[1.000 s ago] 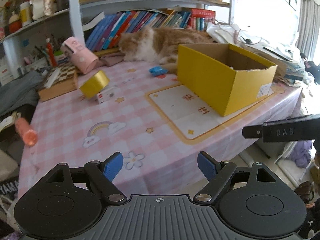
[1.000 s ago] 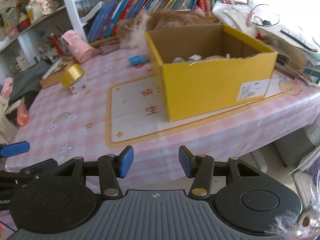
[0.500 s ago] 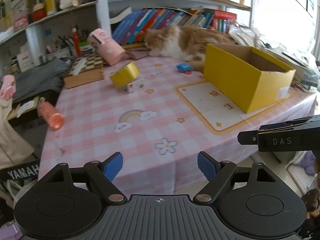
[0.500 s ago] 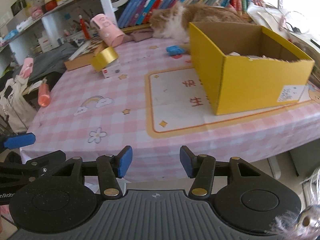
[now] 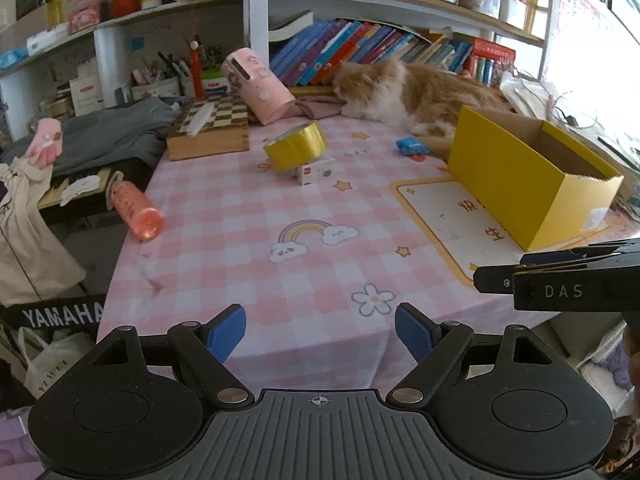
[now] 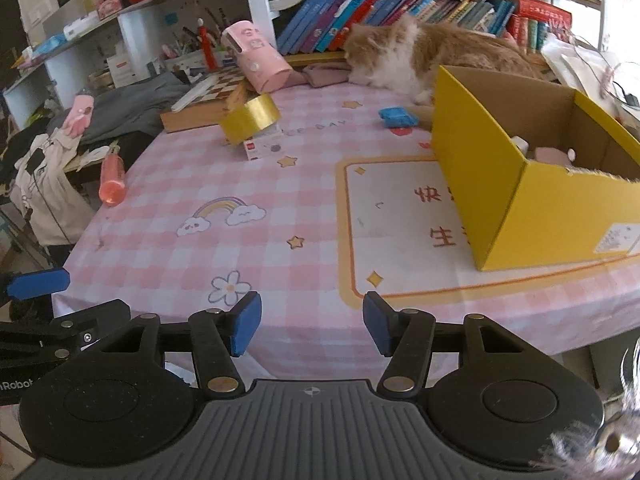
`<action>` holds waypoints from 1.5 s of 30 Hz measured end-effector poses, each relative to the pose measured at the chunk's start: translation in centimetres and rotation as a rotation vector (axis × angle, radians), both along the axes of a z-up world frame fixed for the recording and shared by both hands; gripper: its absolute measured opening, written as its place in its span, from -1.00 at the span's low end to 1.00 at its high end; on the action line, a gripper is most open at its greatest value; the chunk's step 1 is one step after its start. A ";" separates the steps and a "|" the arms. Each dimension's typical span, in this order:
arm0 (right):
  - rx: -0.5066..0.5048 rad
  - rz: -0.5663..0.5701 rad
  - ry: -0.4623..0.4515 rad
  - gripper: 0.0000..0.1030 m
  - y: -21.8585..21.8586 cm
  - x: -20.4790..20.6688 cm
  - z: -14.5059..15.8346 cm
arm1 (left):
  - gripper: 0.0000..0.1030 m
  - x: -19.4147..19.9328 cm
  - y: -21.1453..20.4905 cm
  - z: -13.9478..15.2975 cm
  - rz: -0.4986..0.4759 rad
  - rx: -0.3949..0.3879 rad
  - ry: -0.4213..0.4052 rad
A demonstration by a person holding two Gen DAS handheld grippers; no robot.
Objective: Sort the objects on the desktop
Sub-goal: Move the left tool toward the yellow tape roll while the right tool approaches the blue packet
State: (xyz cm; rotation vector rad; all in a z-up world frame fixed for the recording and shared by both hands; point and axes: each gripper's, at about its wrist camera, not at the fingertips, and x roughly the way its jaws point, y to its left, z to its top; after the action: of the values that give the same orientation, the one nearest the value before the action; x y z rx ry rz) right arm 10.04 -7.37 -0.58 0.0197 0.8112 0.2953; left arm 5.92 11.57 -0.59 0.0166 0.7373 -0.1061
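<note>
Left wrist view first: we see the left gripper (image 5: pixel 320 330) nearest us, its blue pads standing wide apart with nothing between them, held over the near edge of the table (image 5: pixel 248 240) with its pink checked cloth. To its right the side of the other tool juts in, apart from the pads. Off the table's left edge an orange bottle (image 5: pixel 134 210) lies on its side.

From the right wrist view we see the right gripper (image 6: pixel 312 330) also at the near edge; its jaws are opening and only bare cloth shows between them. Just beyond them is a printed flower, then a rainbow with clouds.

Farther in, on the right, a yellow box (image 6: pixel 516 184) stands open on a cream mat with an orange border; a few pale items lie inside, too hidden for us to tell what they are. Toward the middle, a roll of gold tape (image 5: pixel 296 146) leans tilted on a small white box (image 5: pixel 314 170), touching it. A small blue object (image 5: pixel 412 146) lies near the box's far corner, just in front of a cat (image 5: pixel 408 92) stretched along the back. At the far left, a pink cylinder (image 5: pixel 256 84) rests tilted against a chessboard box (image 5: pixel 210 128), with books on the shelf behind.
</note>
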 end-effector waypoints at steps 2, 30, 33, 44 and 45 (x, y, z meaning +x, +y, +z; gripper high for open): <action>-0.003 0.008 -0.006 0.06 0.2 0.5 0.0 | 0.64 0.5 -0.1 0.0 0.005 0.003 -0.003; -0.033 -0.111 -0.063 0.38 -0.7 17.3 -0.3 | 0.72 15.7 -2.1 0.0 0.034 0.038 -0.035; -0.036 -0.124 -0.071 0.39 -0.7 19.2 -0.4 | 0.72 17.1 -2.1 -0.2 0.040 0.042 -0.034; -0.082 -0.130 -0.083 0.42 0.4 26.0 -1.7 | 0.73 22.0 -1.8 -1.7 0.076 0.040 -0.005; -0.087 -0.130 -0.084 0.43 0.6 26.6 -1.9 | 0.73 22.6 -1.8 -1.8 0.082 0.038 -0.003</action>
State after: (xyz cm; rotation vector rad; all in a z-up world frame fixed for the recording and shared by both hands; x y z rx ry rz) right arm 36.66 -6.79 -2.44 -0.0209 0.7356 0.1366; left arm 28.47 9.79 -2.40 0.0227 0.7365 -0.0138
